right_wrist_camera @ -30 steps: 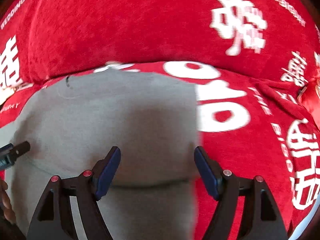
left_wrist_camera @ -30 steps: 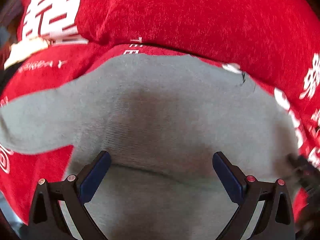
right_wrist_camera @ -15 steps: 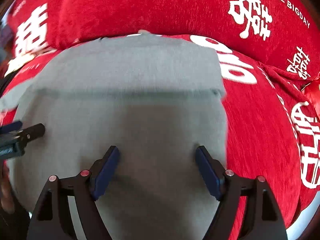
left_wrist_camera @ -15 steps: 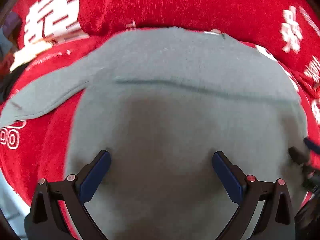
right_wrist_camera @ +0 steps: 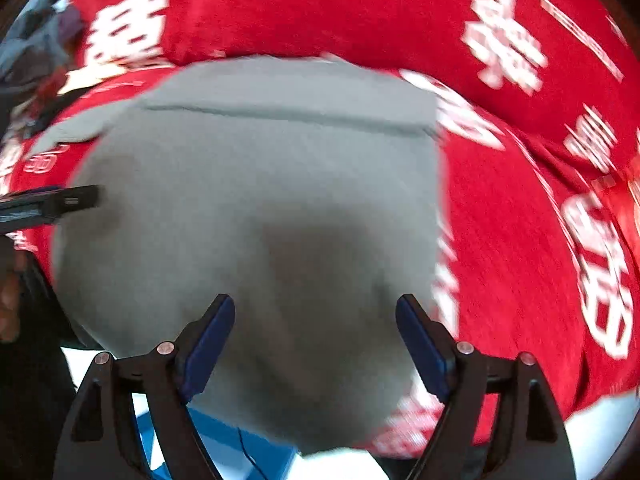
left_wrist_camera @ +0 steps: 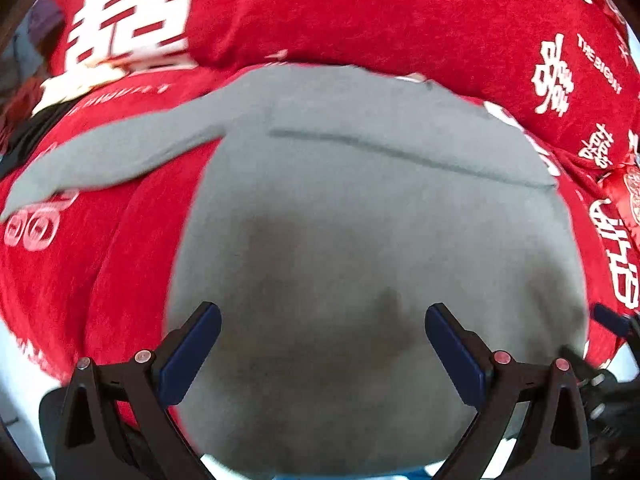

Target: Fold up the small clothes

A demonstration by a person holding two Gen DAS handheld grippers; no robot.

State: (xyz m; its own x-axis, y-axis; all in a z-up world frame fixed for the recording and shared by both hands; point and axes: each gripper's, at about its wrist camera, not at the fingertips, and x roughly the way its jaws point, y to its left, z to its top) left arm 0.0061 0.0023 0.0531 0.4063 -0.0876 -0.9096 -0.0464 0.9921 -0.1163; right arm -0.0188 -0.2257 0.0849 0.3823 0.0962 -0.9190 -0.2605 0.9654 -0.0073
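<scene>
Lying half-folded on red cover [left_wrist_camera: 320, 12]: grey top [left_wrist_camera: 360, 220], soft, light, limp. Left gripper [left_wrist_camera: 322, 344] gaping, gripping nothing; right gripper [right_wrist_camera: 316, 336] opening wider, empty. Likely best pinching at sleeve [left_wrist_camera: 120, 152] or hem corners.

White lettering [right_wrist_camera: 508, 40] on red cover [right_wrist_camera: 320, 12] blurred

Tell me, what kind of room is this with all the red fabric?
Probably a bedroom or living room at home, perhaps dressed for a wedding. A grey top lies spread on a red plush cover printed with white characters, and a matching red cushion reads "THE BIGDAY".
</scene>
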